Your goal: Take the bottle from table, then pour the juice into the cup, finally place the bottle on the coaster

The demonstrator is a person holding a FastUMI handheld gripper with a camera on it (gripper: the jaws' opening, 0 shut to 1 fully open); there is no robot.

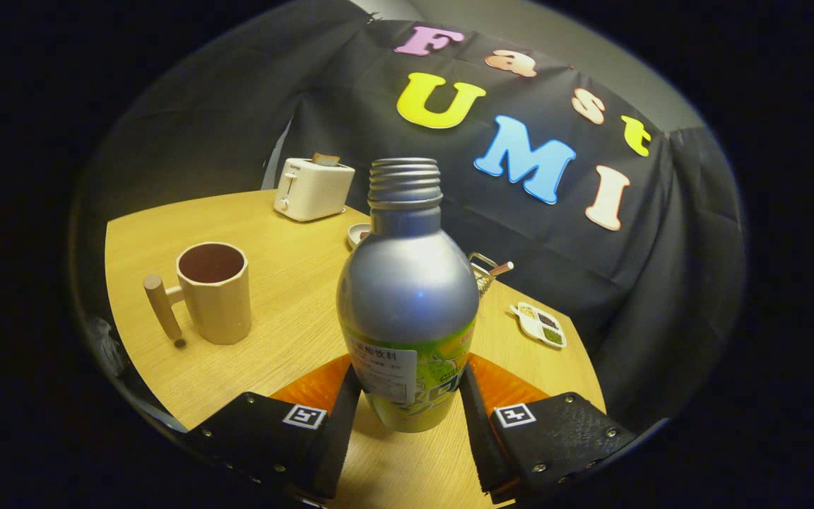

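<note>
A silver bottle (407, 283) with a green label and no cap stands upright between my fingers. My gripper (407, 410) is shut on its lower body, one finger pressing each side. An orange coaster (308, 387) shows on both sides of the bottle's base, just behind the fingers. I cannot tell whether the bottle rests on it or hangs just above. A beige cup (216, 293) with a wooden stick handle stands on the wooden table (287, 283), beyond the fingers and to the left. Its inside looks dark.
A white toaster (311, 187) sits at the far side of the table. A small dish (359, 233) lies behind the bottle. To the right beyond the bottle are a wire basket (485, 272) and a white compartment tray (540, 325) near the table's edge.
</note>
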